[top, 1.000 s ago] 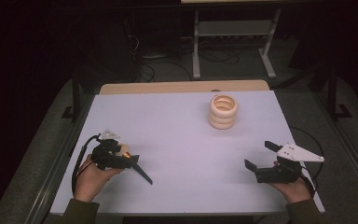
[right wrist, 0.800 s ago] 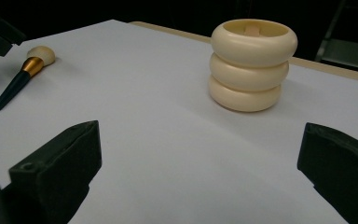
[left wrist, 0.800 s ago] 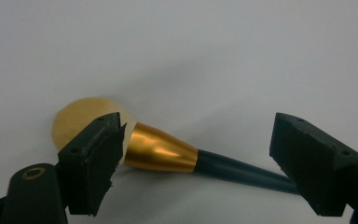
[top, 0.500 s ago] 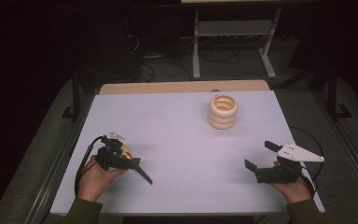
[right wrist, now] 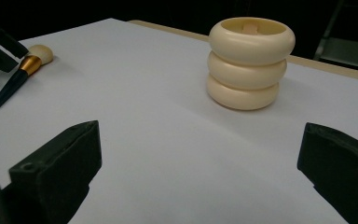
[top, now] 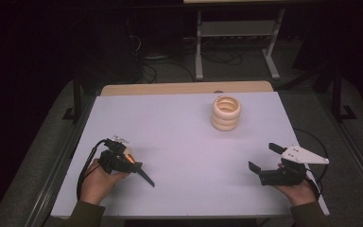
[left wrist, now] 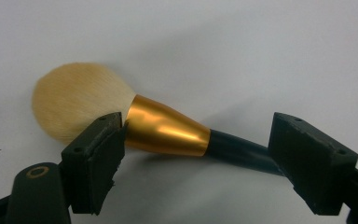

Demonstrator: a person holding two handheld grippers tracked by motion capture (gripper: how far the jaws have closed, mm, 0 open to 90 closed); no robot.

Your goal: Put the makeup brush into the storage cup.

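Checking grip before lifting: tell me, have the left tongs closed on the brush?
No, the left tongs stand wide open around the brush.

- Brush (left wrist: 168,133): soft pale bristles, glossy gold metal collar, smooth black handle.
- Ringed holder (right wrist: 251,63): cream, smooth, slight sheen, looks plastic.
- Table (top: 179,127): matt white top, bare wood far edge.
- Left gripper (left wrist: 200,154) pads: matt black, rough.

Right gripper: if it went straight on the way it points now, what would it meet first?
Likely the cream ringed holder; it stands ahead between the open jaws of the right gripper, slightly right of centre, with bare table before it.
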